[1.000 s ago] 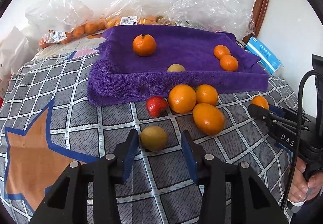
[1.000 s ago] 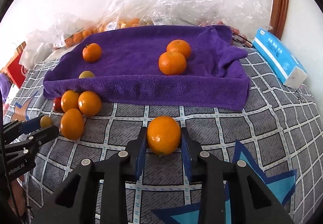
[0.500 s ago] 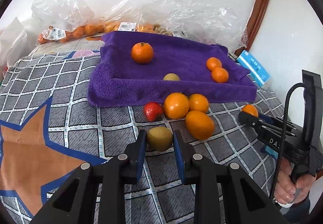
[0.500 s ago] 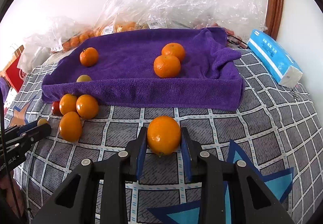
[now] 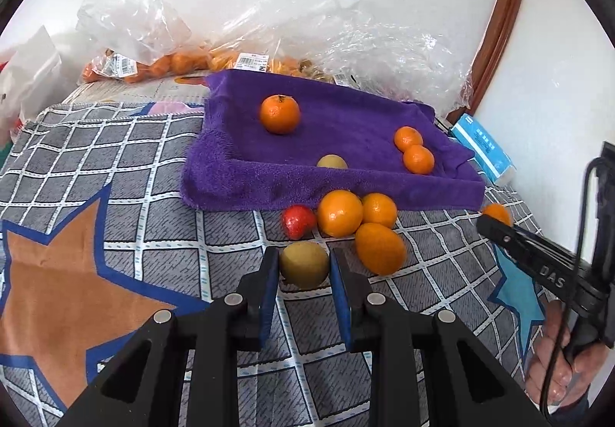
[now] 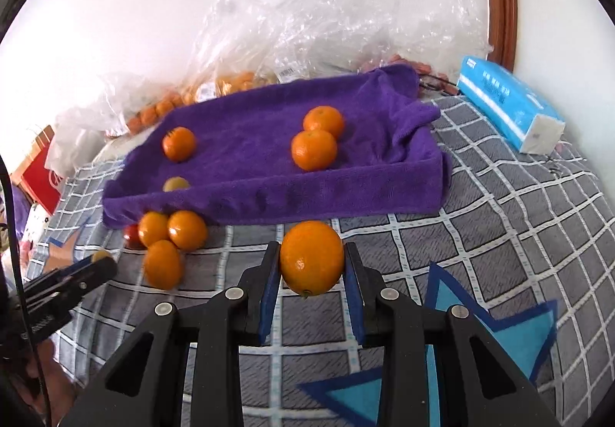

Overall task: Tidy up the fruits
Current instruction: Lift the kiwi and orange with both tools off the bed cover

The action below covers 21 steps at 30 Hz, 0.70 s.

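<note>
orange (image 6: 311,258) sits between right hand-held gripper (image 6: 312,286) pads (gripped).

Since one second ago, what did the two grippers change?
The left gripper closed its open fingers onto the yellow-green fruit. The right gripper kept its orange clamped and lifted it. The fruits on the purple towel stayed in place.

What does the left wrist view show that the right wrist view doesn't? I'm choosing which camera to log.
Only the left wrist view shows the orange star on the cloth and the left gripper shut on the yellow-green fruit. Only the right wrist view shows the red box and the right gripper shut on a large orange. Both show the purple towel tray and tissue pack.
</note>
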Each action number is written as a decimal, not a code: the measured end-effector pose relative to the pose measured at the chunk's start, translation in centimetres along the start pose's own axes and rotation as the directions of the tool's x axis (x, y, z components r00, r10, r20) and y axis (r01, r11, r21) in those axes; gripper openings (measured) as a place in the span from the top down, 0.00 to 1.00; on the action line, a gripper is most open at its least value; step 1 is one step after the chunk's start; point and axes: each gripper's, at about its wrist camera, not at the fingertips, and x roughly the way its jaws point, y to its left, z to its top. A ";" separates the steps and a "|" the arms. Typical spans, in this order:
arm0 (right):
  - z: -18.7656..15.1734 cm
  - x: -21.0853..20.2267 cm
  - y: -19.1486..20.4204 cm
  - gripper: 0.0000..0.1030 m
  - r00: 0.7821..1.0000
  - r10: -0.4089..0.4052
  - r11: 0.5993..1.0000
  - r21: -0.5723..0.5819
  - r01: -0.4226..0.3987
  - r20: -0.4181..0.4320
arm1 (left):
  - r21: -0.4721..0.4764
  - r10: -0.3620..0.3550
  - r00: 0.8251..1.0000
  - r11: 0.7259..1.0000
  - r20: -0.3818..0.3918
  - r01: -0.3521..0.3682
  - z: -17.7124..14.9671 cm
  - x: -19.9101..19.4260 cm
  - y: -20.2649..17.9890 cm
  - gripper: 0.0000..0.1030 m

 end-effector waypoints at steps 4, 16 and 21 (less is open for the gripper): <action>0.2 -2.2 1.3 0.69 1.000 -0.015 0.999 -0.034 0.015 0.028 | -0.013 0.008 1.000 1.000 -0.024 -0.008 -0.2 -0.7 0.4 0.76; -0.5 -6.5 2.4 0.69 0.998 -0.032 0.999 -0.020 0.033 0.054 | 0.000 0.016 0.999 1.000 0.046 -0.016 -0.1 -6.4 0.7 0.76; -0.5 -7.4 2.3 0.69 0.998 -0.030 1.000 0.010 0.030 0.058 | 0.003 0.018 0.996 1.000 0.086 -0.018 0.3 -8.4 0.3 0.76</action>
